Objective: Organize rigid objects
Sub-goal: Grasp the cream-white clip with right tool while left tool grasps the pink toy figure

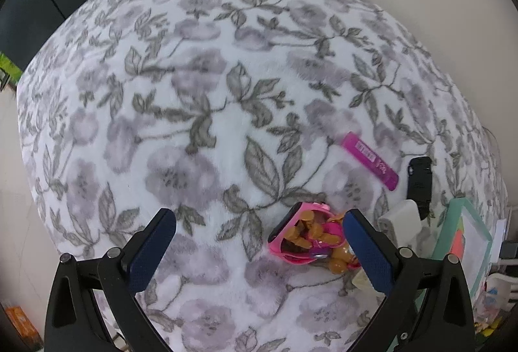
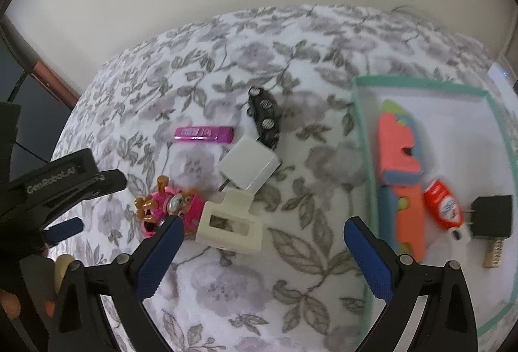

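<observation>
Leftmost in the right wrist view, the left gripper [image 2: 61, 230] reaches in from the edge, only one blue pad and its black body showing; in its own view the left gripper [image 1: 255, 242] stands wide apart and grips nothing, its right pad partly covering the pink toy [image 1: 307, 238]. Taking the green-rimmed tray [image 2: 362, 138] as the landmark, that pink toy [image 2: 168, 211], with gold limbs sticking up, lies farthest left of it on the floral blanket [image 2: 291, 287], its shape hard to read. Above it the magenta bar [image 2: 204, 134] lies with its long axis running straight toward the tray; its print is too blurred to read. Nearer the tray, the cream holder [image 2: 231, 230] lies flat, with the white charger [image 2: 249, 165] touching its upper end, prongs pointing down-left. Just above the charger, the black toy car [image 2: 264, 120] runs diagonally, its lower end toward the tray. Inside the tray, along its left wall, an orange and blue foam piece [image 2: 399, 157] runs lengthwise up and down. To its right lie a small red tube [image 2: 443, 206], cap end down-right, and a black plug [image 2: 493, 216] with prongs pointing left. The tray's right side is cut off. The right gripper [image 2: 262, 251] hangs over bare blanket left of the tray, fingers spread wide, nothing between them.
</observation>
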Demonstrator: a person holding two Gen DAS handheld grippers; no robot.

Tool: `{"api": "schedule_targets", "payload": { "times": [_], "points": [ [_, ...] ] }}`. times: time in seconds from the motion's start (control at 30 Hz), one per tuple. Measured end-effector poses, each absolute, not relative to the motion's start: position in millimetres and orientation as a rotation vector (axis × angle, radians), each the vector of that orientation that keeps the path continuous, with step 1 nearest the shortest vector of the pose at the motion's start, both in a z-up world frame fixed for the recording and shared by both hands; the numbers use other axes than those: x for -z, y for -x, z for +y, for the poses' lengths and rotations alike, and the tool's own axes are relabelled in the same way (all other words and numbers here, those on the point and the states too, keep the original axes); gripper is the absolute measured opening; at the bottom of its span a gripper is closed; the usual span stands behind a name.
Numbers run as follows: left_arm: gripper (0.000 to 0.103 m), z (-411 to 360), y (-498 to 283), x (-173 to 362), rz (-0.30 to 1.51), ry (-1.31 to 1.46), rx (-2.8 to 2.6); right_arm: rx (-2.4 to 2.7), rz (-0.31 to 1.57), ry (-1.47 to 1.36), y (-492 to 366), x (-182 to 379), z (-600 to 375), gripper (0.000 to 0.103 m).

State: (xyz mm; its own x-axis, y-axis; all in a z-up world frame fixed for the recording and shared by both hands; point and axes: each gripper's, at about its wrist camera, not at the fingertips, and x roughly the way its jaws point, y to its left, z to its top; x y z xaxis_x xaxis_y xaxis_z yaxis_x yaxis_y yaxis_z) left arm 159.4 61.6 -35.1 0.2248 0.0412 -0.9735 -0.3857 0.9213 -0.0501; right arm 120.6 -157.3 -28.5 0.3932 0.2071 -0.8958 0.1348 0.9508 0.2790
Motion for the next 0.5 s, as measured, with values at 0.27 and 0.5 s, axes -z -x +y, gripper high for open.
{"api": "schedule_targets", "payload": {
  "times": [0.27,0.5],
  "points": [
    [0.103,62,-160,52,1.361,0.319,-0.309,-0.07,1.23,-0.386,-123,48,-151,0.094],
    [0.103,60,-161,68,1.392,0.312,-0.314,-0.084,1.261,-0.42,-124,59,-146,0.084]
  ]
}}
